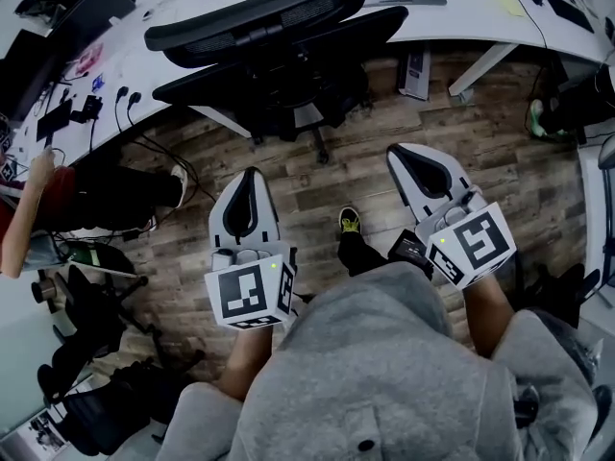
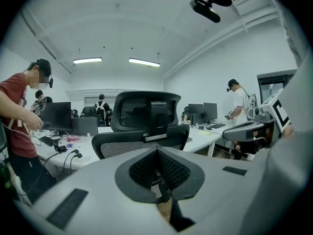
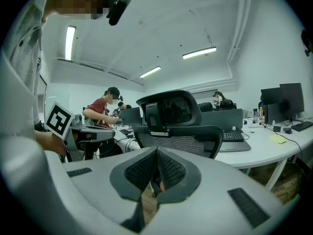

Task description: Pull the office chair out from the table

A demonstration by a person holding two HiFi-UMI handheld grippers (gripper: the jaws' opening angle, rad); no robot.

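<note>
Head view shows the office chair (image 1: 279, 56) standing at the inner curve of the white table (image 1: 461, 22), its black mesh back and headrest turned toward the person and its wheeled base on the wooden floor (image 1: 356, 152). A stretch of bare floor lies between the chair and both grippers, so neither touches it.

The left gripper (image 1: 252, 176) points toward the chair's base with its jaws closed together. In the left gripper view the two dark ribbed pads (image 2: 146, 168) meet along a single seam, with nothing between them, and the chair (image 2: 142, 131) rises just past the tips. The right gripper (image 1: 399, 154) is held the same way, off to the right and angled slightly inward. In the right gripper view its jaws are also pressed together and empty, with the chair back (image 3: 178, 131) filling the middle of the scene behind them.

Each gripper carries a marker cube, the left one (image 1: 252, 294) and the right one (image 1: 473, 243), close in front of the person's grey hooded top (image 1: 384, 373). One dark shoe with a yellow patch (image 1: 350, 221) shows on the floor between the grippers.

Cables (image 1: 125, 99) lie on the table to the left of the chair. A person in a red shirt (image 1: 38, 200) stands at the far left, by the table.
</note>
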